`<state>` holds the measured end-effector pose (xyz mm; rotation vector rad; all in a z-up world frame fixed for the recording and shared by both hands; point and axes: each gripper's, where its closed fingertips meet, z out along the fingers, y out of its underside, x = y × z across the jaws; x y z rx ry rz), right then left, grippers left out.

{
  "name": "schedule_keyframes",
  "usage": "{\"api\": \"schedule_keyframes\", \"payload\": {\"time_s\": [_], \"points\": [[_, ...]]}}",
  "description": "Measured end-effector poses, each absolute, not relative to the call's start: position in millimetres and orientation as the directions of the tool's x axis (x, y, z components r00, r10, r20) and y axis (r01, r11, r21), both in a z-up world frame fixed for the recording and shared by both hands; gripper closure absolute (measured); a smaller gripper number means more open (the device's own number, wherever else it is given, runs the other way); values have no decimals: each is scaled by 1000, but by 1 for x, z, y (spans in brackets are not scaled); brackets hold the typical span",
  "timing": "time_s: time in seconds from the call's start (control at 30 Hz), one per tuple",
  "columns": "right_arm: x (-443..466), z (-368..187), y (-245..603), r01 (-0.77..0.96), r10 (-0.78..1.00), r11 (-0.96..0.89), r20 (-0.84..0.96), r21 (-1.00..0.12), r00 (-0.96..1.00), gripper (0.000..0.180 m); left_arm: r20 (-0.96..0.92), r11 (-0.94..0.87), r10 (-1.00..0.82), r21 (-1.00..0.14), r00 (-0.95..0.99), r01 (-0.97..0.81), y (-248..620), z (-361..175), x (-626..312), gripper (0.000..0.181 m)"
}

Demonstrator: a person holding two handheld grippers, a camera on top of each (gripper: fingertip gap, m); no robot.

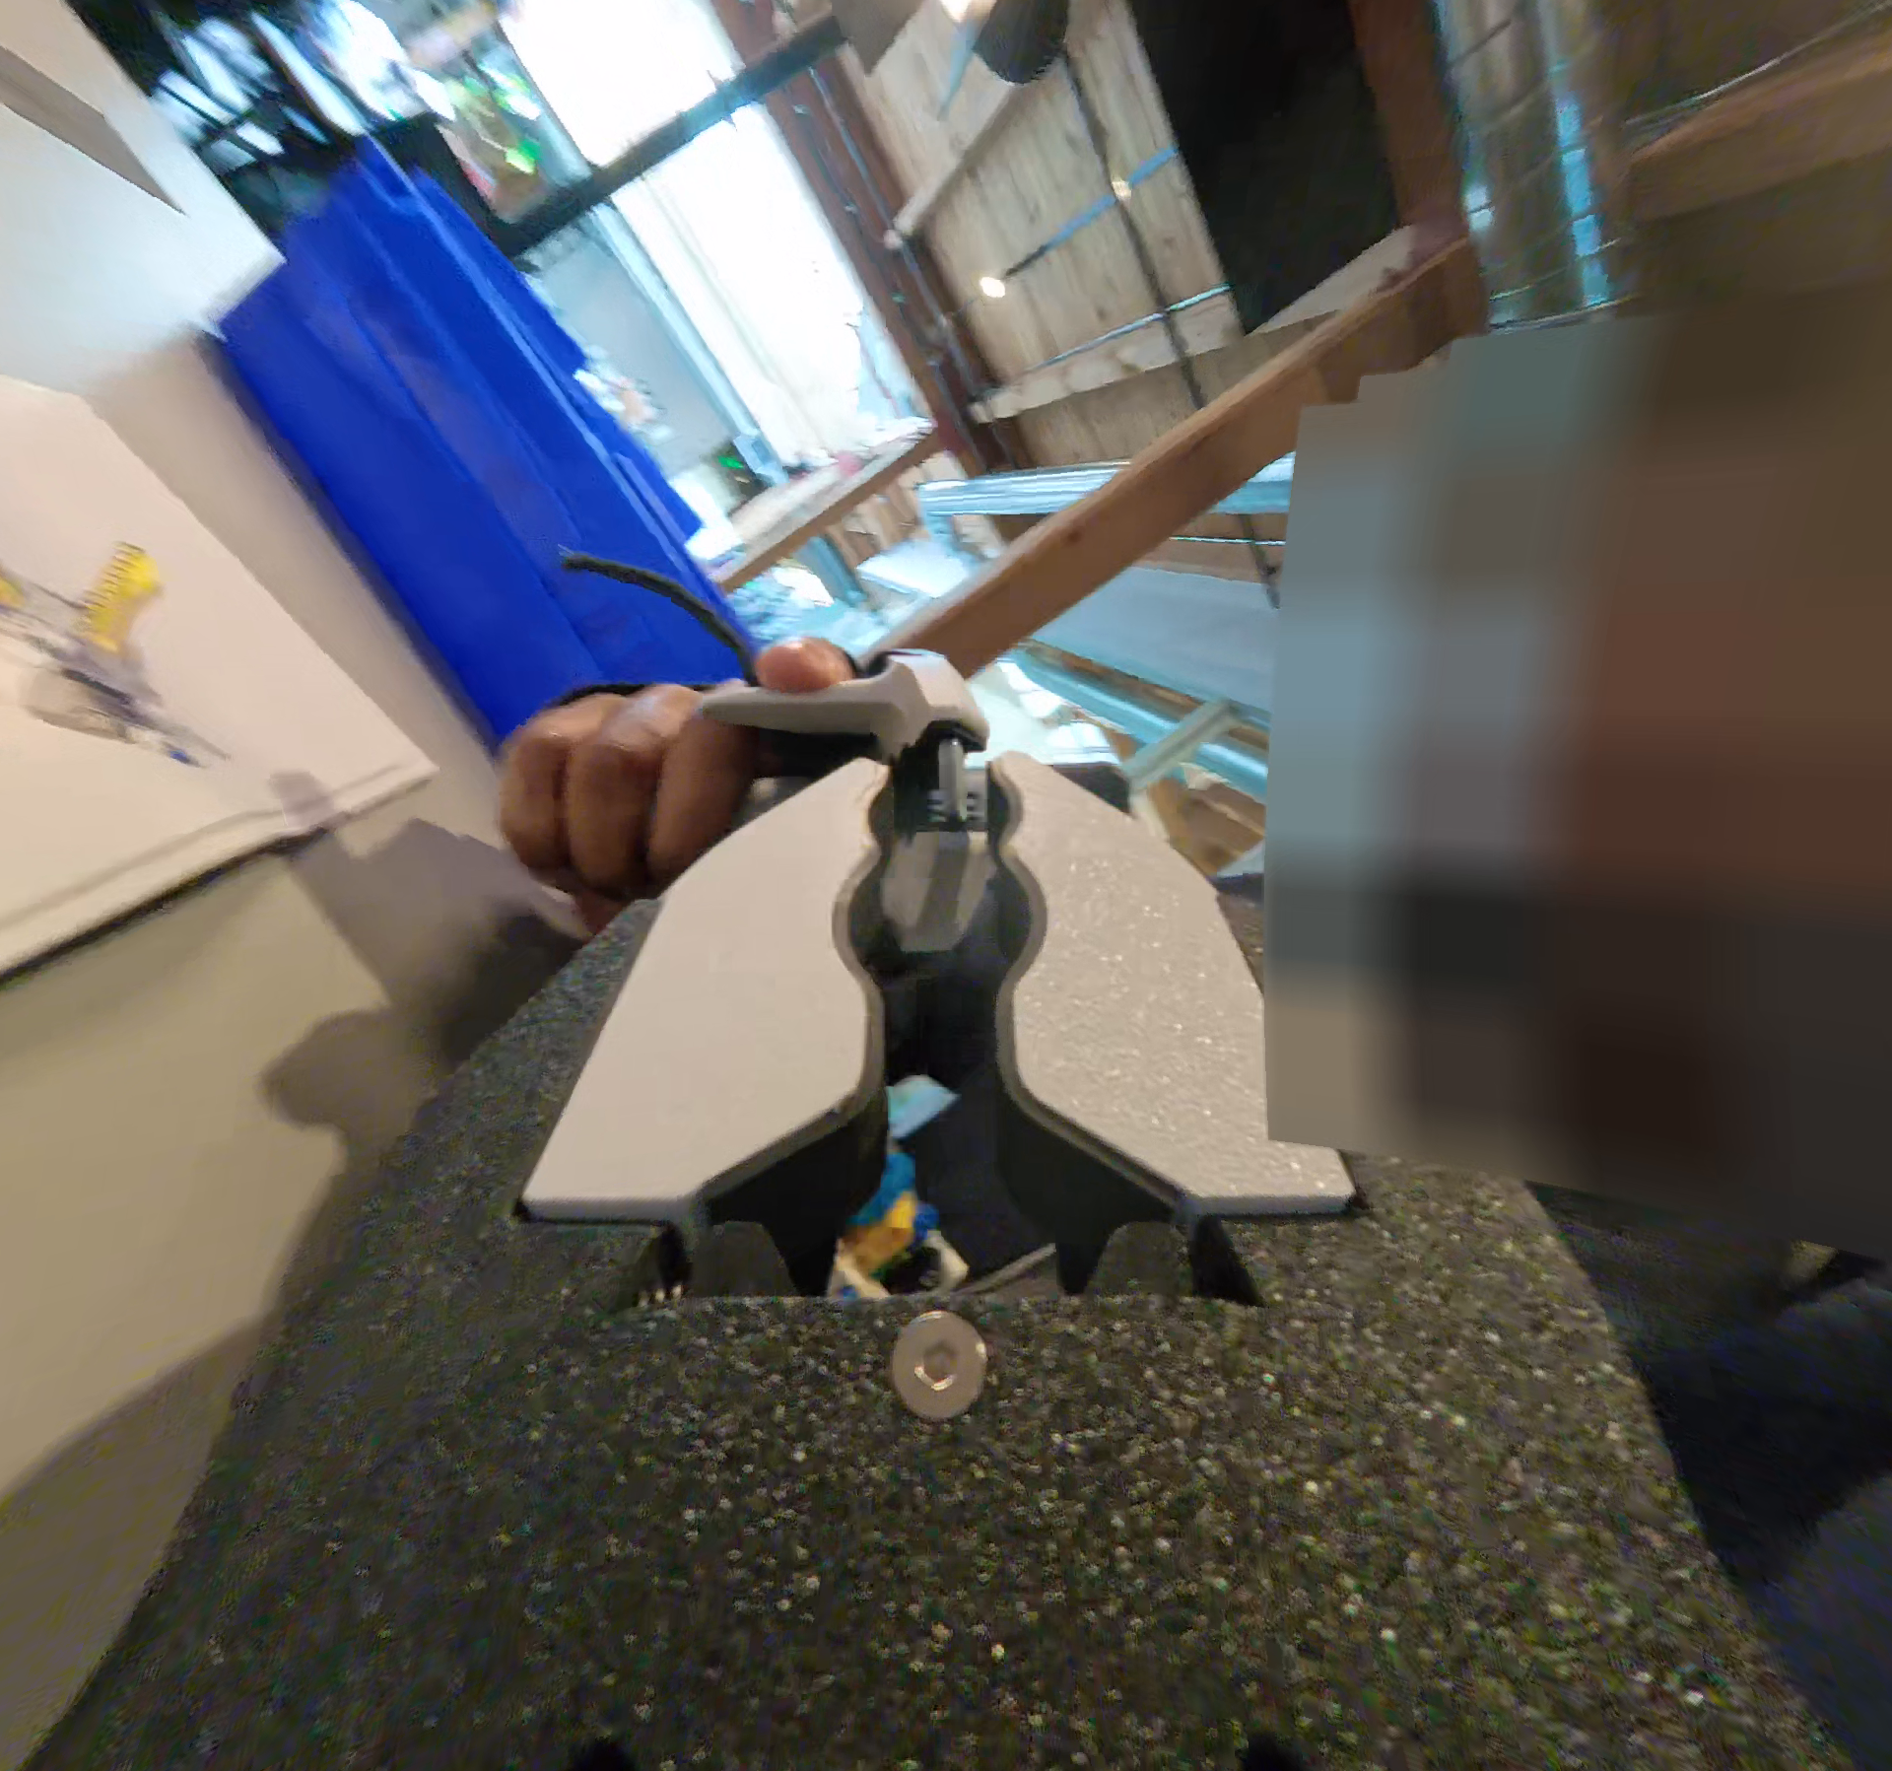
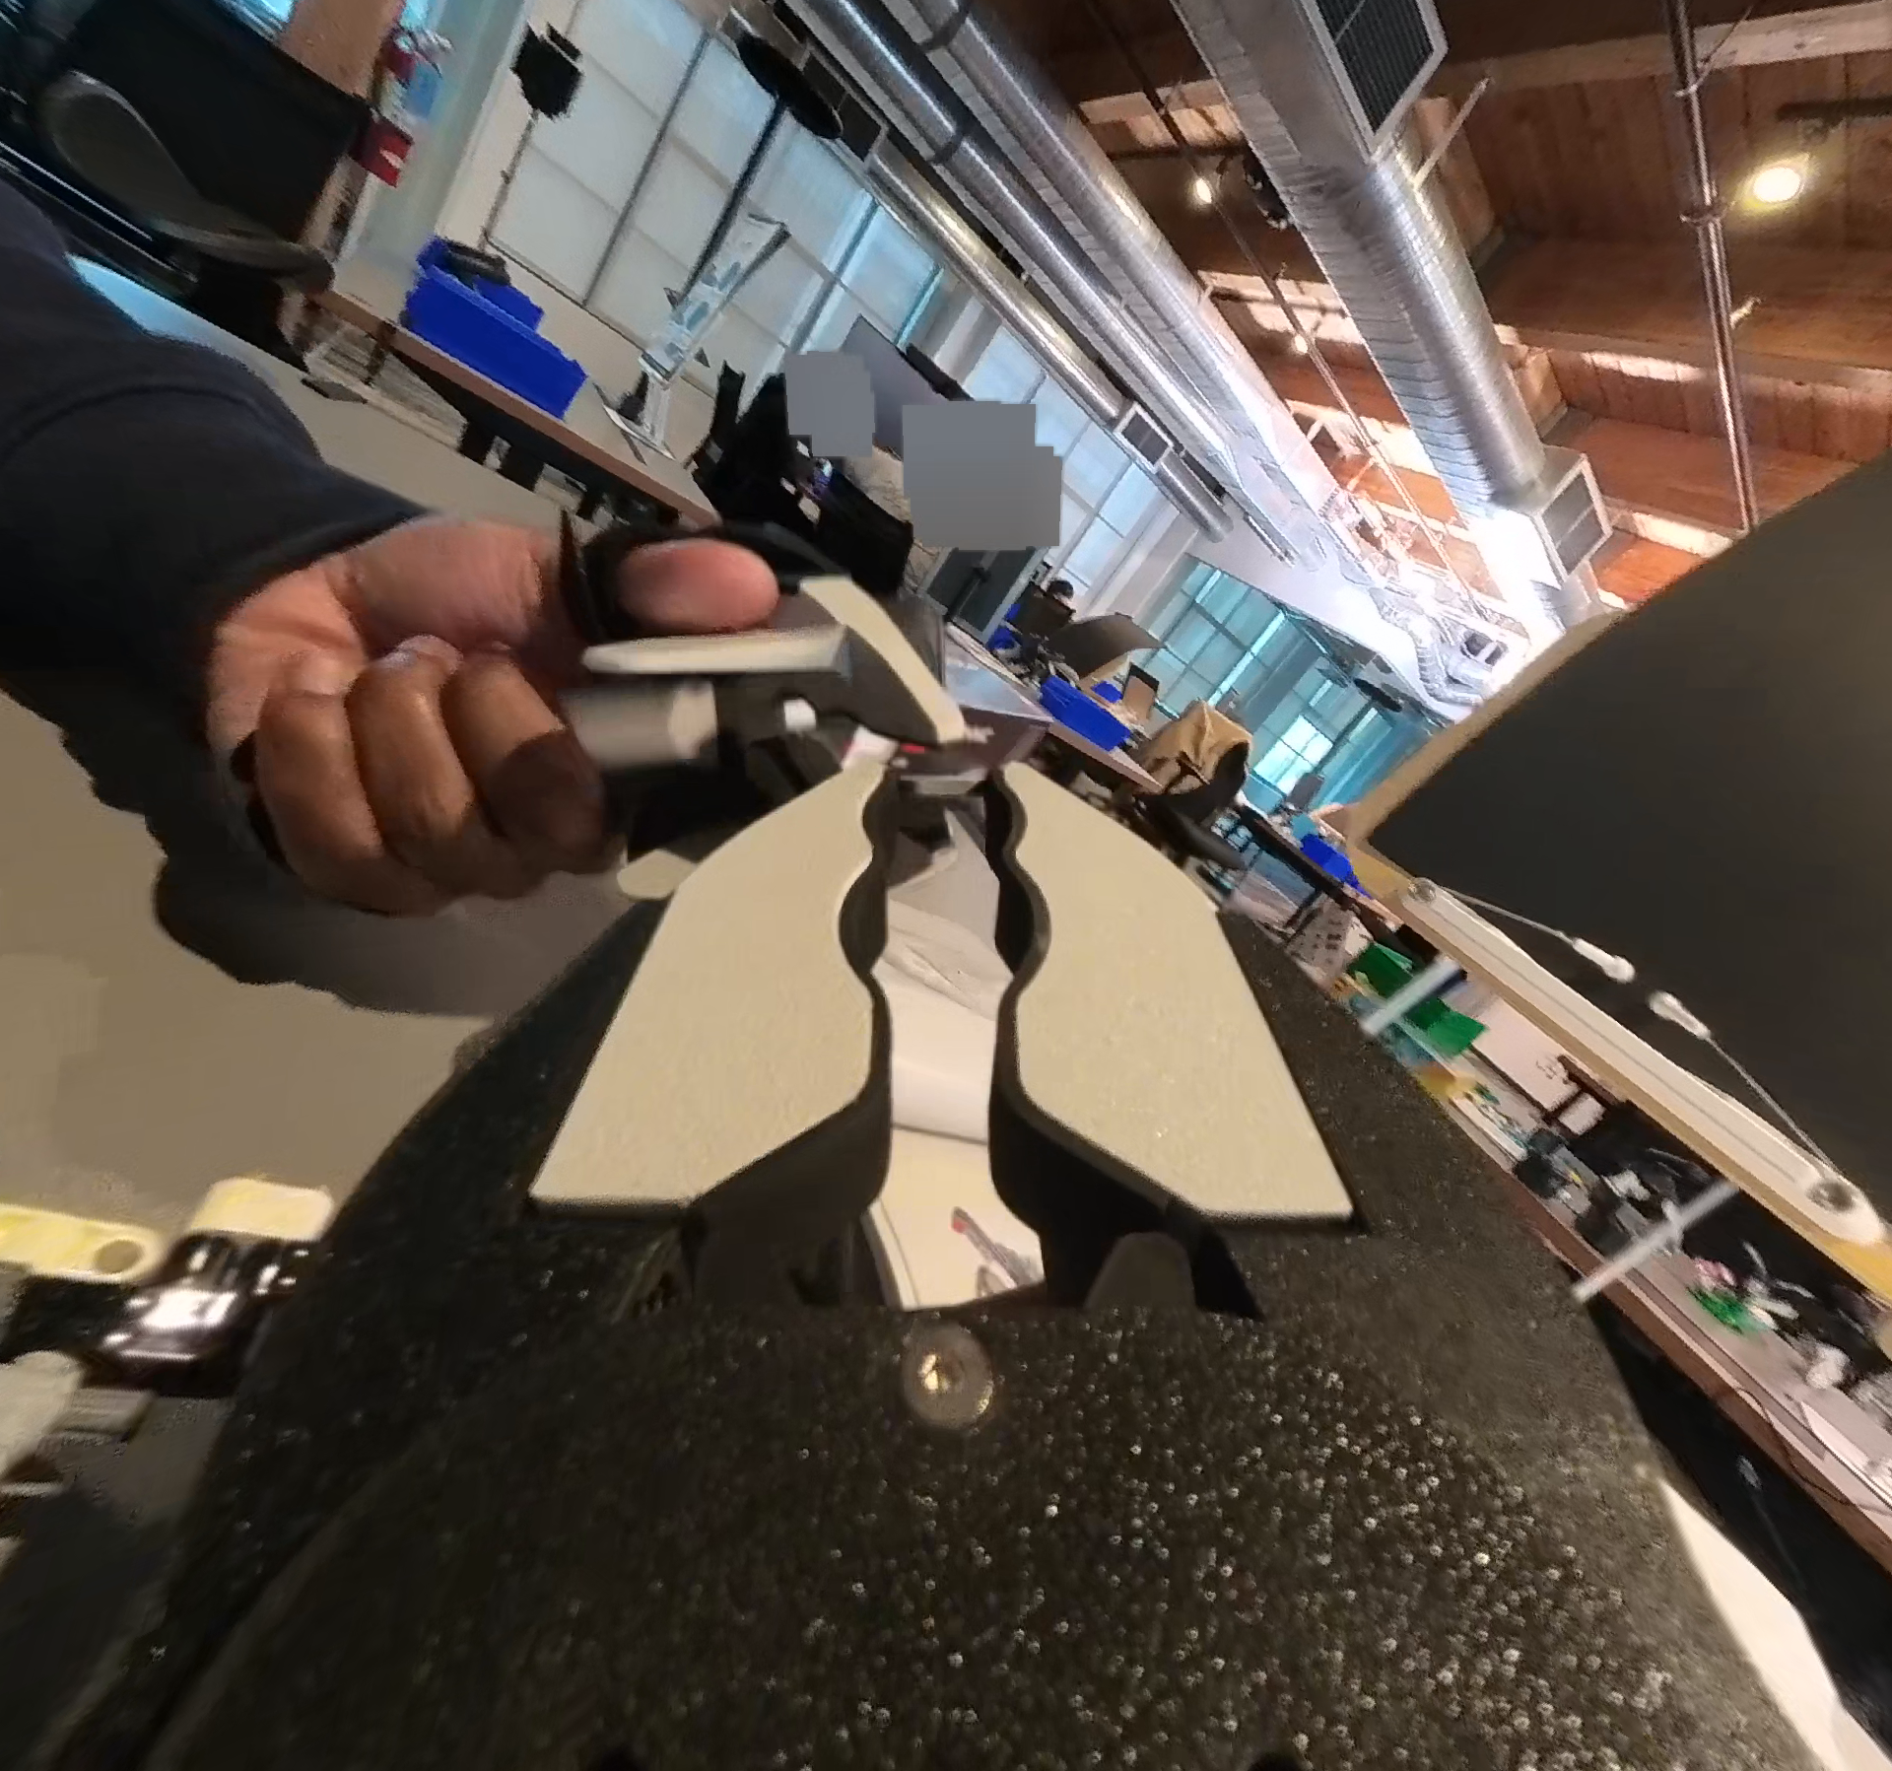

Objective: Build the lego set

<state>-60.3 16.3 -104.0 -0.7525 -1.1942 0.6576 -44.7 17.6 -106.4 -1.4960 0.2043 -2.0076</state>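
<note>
Both grippers are raised off the table and meet tip to tip. In the left wrist view my left gripper (image 1: 942,775) is shut on a small dark grey ridged lego piece (image 1: 947,800). The right gripper (image 1: 947,734), held by a hand (image 1: 604,790), comes in from the left and touches that piece. In the right wrist view my right gripper (image 2: 939,785) is closed on a small dark piece with red and white bits (image 2: 927,756). The left gripper (image 2: 916,744), held by a hand (image 2: 410,729), meets it there. Whether this is one piece or two joined is hidden.
An open instruction booklet (image 1: 154,698) lies on the grey table (image 1: 154,1108) at left, with blue bins (image 1: 461,452) behind it. Loose yellow and blue lego parts (image 1: 891,1220) show below. Black and pale yellow parts (image 2: 174,1282) lie lower left. A black panel (image 2: 1638,749) stands at right.
</note>
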Motion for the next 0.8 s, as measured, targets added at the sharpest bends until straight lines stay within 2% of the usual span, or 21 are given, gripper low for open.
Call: {"api": "schedule_keyframes", "payload": {"time_s": [0.03, 0.1, 0.17, 0.27, 0.43, 0.8], "points": [[-61, -107, 22, -18, 779, 594, 570, -804, 262, 164, 805, -760, -588, -514, -83, 397, 23, -109, -48, 160], [-63, -114, 33, 66, 756, 595, 586, -801, 292, 164, 744, -655, -655, -646, 132, 393, 33, -112, -55, 156], [-65, -122, 42, 154, 725, 599, 614, -786, 312, 163, 621, -546, -693, -784, 366, 296, 39, -119, -58, 154], [-69, -128, 42, 220, 680, 630, 666, -745, 308, 163, 429, -454, -678, -883, 597, 120, 45, -133, -62, 155], [-72, -134, 41, 283, 631, 662, 719, -695, 291, 163, 404, -469, -670, -881, 623, 67, 42, -140, -58, 159], [-74, -139, 42, 317, 619, 663, 735, -678, 277, 163, 377, -463, -677, -886, 632, 32, 39, -142, -56, 173]]}}
